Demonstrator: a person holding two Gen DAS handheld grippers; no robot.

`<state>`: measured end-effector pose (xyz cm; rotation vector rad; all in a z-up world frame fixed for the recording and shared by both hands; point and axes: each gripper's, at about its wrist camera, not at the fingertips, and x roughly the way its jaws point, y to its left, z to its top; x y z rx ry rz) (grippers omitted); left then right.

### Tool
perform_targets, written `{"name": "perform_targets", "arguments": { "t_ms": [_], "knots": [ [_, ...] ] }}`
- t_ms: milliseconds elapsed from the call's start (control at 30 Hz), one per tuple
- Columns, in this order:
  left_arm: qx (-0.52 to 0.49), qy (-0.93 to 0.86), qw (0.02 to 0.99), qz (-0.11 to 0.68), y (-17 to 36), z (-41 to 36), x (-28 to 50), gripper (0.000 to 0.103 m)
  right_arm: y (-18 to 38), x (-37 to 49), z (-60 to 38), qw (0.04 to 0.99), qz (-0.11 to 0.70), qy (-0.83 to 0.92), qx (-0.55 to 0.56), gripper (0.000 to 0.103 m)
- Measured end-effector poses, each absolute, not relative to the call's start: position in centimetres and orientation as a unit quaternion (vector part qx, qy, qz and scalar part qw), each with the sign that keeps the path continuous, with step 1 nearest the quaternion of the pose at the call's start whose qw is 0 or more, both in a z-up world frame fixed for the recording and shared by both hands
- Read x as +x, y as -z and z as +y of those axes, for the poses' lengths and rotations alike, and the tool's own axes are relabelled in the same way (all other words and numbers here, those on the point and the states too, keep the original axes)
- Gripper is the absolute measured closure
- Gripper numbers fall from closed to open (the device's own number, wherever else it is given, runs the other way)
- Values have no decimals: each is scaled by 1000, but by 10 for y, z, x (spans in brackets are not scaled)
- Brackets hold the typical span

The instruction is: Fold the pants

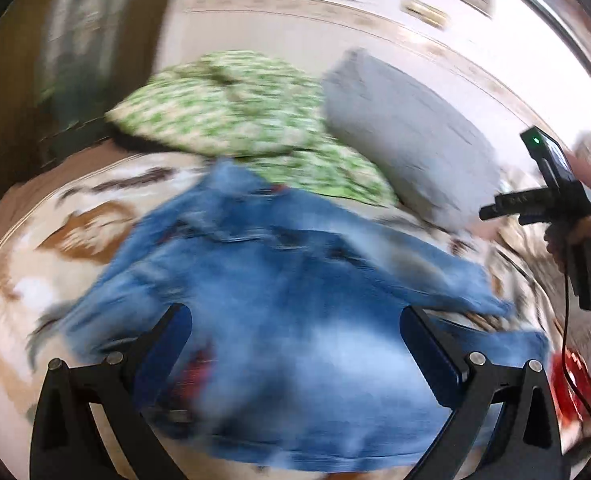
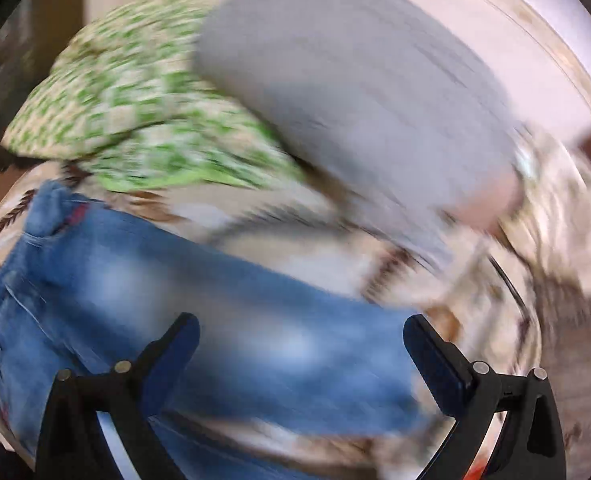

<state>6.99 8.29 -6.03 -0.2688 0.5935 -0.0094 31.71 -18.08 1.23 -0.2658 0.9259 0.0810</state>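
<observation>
Left wrist view: left hand-held gripper (image 1: 295,344) has its jaws spread wide, nothing between the pads. Blue jeans (image 1: 287,292) lie crumpled on the bed (image 1: 55,216), directly ahead of and under the fingers, filling the gap between them in the picture; whether the fingertips (image 1: 175,320) touch the denim I cannot tell, the frame is heavily blurred. One pant leg runs out to the right, its end near the right finger. Bedcover is patterned cream and brown. Behind the jeans: a green-and-white patterned pillow (image 1: 231,108), and to its right a grey pillow (image 1: 407,140), touching or overlapping it. At the right edge the right hand-held gripper (image 1: 495,212) shows from the side, held by a hand (image 1: 583,244), above the bed and clear of the jeans; a cable (image 1: 567,344) hangs from it. Something red (image 1: 571,392) sits low right, too blurred to identify.

Right wrist view: right hand-held gripper (image 2: 299,344) also wide apart, empty. Jeans (image 2: 155,292) lie ahead and to the left of it, stretching from the left edge to about the right finger. Their far end sits close to the green pillow (image 2: 135,120). Grey pillow (image 2: 355,100) beyond, upper centre. Bed (image 2: 303,256) shows between the jeans and the pillows. Strong motion blur; contact not readable.
</observation>
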Motion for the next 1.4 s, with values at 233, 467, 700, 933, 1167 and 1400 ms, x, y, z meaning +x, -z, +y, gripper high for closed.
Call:
{"name": "perform_targets", "arguments": {
  "t_ms": [233,467,700,933,1167,1400],
  "knots": [
    [-67,101,937,328,26,-8,107,0,-5,238,-337,896,443,9,-23,0],
    [-13,139,929,342,8,-60,122,0,20,191,-403,893,445,7,68,0],
    [62,153,923,346,1,-57,144,0,17,203,-403,886,454,-27,85,0],
    [124,228,876,408,-8,-69,218,0,10,255,-390,845,506,-89,146,0],
    [231,271,839,410,10,-101,287,0,34,322,-380,824,536,-106,153,0],
    [288,308,805,418,49,-125,350,0,84,397,-381,791,575,-112,174,14]
  ]
}}
